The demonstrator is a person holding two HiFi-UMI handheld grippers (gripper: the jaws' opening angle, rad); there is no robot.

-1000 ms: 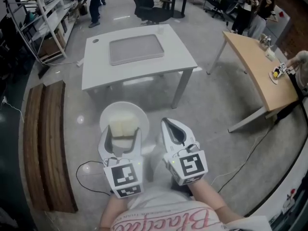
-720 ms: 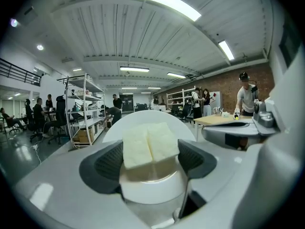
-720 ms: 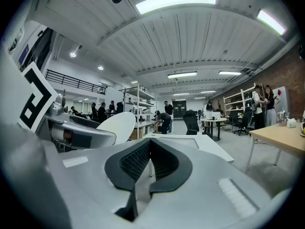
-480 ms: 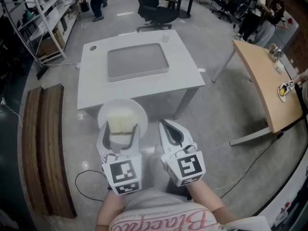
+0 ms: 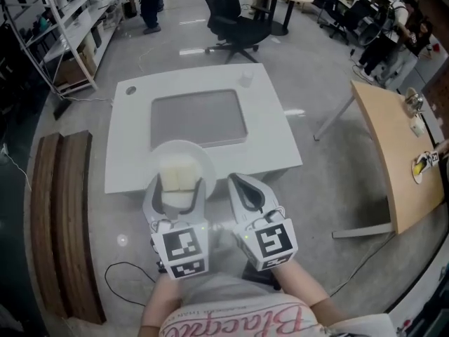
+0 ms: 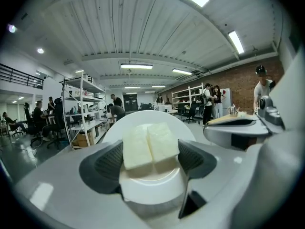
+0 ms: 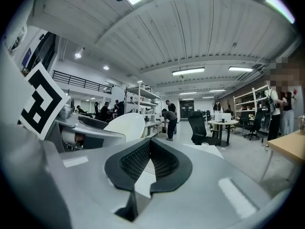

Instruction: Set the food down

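**A:** So, where is the food [image 5: 178, 172]?

**B:** Two pale blocks, side by side and touching, on a round white plate [image 5: 204, 161]. The left gripper [image 5: 178, 192] carries it, with the jaws clamped on the plate from both sides, one dark pad at each flank, and the blocks just past the pads.

**A:** And the plate, is it down on anything?

**B:** From the head view it lies over the near part of the white table [image 5: 273, 144], its far rim overlapping the near edge of the gray tray [image 5: 198, 116] in the middle of that table. Whether it touches the tabletop I cannot tell (the left gripper view shows only ceiling and room behind it).

**A:** The other hand?

**B:** The right gripper [image 5: 246, 188] is just beside the left one, also at the table's near edge. Its jaws are together at the tips, with nothing between them.

**A:** Around that?

**B:** A small clear cup [image 5: 245, 78] stands at the table's far side, a black office chair [image 5: 232, 14] beyond it, a wooden bench [image 5: 64, 209] to the left and a wooden table [image 5: 391, 161] to the right.
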